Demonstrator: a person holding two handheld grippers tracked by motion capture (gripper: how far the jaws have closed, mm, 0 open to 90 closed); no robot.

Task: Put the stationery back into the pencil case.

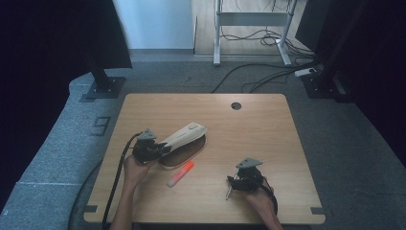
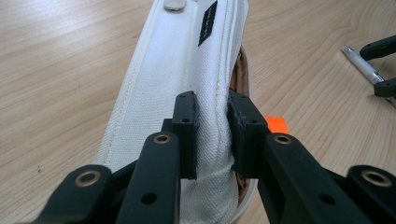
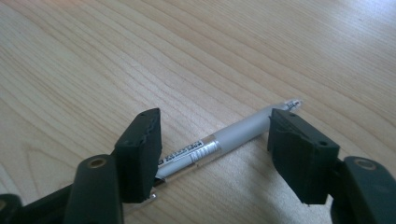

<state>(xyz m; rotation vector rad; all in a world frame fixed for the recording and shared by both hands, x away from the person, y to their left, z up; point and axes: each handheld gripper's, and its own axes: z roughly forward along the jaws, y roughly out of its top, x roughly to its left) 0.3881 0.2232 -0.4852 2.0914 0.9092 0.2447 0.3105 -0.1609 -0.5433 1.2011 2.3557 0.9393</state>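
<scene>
On the table [image 1: 268,143] my left claw [image 2: 212,121] pinches the white pouch's [image 2: 177,79] flap, holding it open. My right claw [image 3: 215,154], half-wide, straddles the silver pen [image 3: 224,140] lying flat; I should close squarely on its barrel.

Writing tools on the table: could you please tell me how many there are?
2. A silver pen lies between the open jaws of the right gripper. An orange highlighter lies beside the pencil case. The case may hide more.

White pouch [image 1: 184,136], silver pen [image 3: 219,142]
</scene>
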